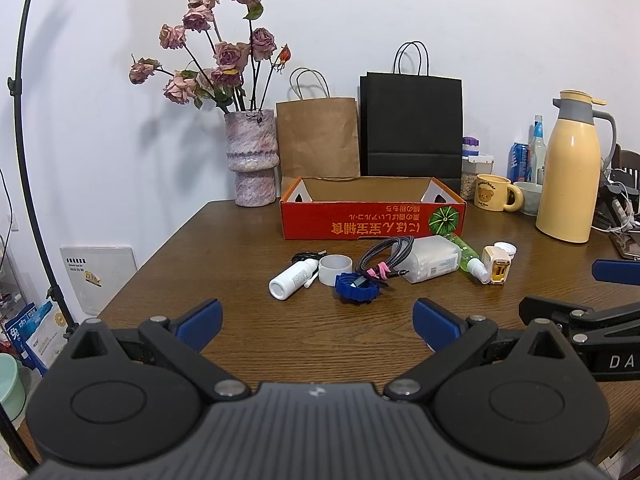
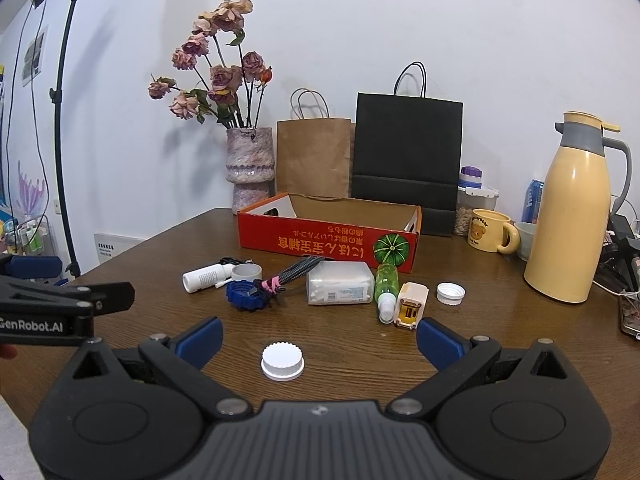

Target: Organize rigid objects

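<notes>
An open red cardboard box [image 1: 372,220] [image 2: 320,236] stands at the back of the wooden table. In front of it lie a white bottle [image 1: 292,278] [image 2: 204,277], a white ring [image 1: 335,269], a blue lid [image 1: 356,287] [image 2: 244,296], a braided cable [image 1: 380,256], a clear cotton-swab box [image 1: 434,260] [image 2: 340,288], a green spray bottle [image 2: 385,288], a cream charger [image 1: 496,266] [image 2: 410,306] and a white cap [image 2: 451,293]. Another white cap [image 2: 282,361] lies between the open fingers of my right gripper [image 2: 318,338]. My left gripper [image 1: 316,320] is open and empty, short of the blue lid.
A vase of dried roses [image 1: 252,156], a brown paper bag [image 1: 318,136] and a black bag [image 1: 412,120] line the wall. A yellow thermos [image 1: 570,168] [image 2: 572,220], a bear mug [image 1: 494,192] and jars stand at right. A light stand [image 1: 28,128] rises left.
</notes>
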Available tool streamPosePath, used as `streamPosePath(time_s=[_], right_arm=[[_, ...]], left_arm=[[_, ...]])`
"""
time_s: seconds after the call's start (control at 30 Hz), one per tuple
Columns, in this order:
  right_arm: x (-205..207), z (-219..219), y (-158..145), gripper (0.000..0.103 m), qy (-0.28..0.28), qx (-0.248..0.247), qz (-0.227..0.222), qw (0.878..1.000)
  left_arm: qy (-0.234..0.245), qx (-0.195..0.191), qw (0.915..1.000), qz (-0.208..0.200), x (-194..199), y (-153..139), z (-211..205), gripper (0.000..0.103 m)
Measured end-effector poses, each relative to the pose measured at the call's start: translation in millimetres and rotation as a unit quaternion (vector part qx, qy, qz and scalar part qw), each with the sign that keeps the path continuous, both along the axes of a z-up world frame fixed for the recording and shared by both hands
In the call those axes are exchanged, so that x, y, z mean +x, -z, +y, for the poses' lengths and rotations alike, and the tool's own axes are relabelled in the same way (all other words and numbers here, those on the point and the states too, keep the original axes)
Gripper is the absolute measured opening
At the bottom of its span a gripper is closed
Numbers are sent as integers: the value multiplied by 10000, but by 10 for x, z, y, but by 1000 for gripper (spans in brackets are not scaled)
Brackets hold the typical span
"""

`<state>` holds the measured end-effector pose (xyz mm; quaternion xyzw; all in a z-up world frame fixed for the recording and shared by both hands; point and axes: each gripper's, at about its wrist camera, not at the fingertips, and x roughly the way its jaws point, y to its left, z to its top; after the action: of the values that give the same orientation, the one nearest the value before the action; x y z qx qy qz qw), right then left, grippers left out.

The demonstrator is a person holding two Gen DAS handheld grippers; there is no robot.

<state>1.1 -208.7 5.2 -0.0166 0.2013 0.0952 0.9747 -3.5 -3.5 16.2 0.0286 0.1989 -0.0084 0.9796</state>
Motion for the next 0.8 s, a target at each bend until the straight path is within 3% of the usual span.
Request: streamPosePath(time_s=[0.4, 0.8], right_arm=[[-31, -4, -47, 103, -5, -10, 4, 10000], [132, 25, 105, 103, -64, -40, 104, 9999]], left_arm=[[-1, -4, 10000, -3, -4, 5, 1, 103], [-70, -53, 9999, 124, 97, 108, 59, 103]])
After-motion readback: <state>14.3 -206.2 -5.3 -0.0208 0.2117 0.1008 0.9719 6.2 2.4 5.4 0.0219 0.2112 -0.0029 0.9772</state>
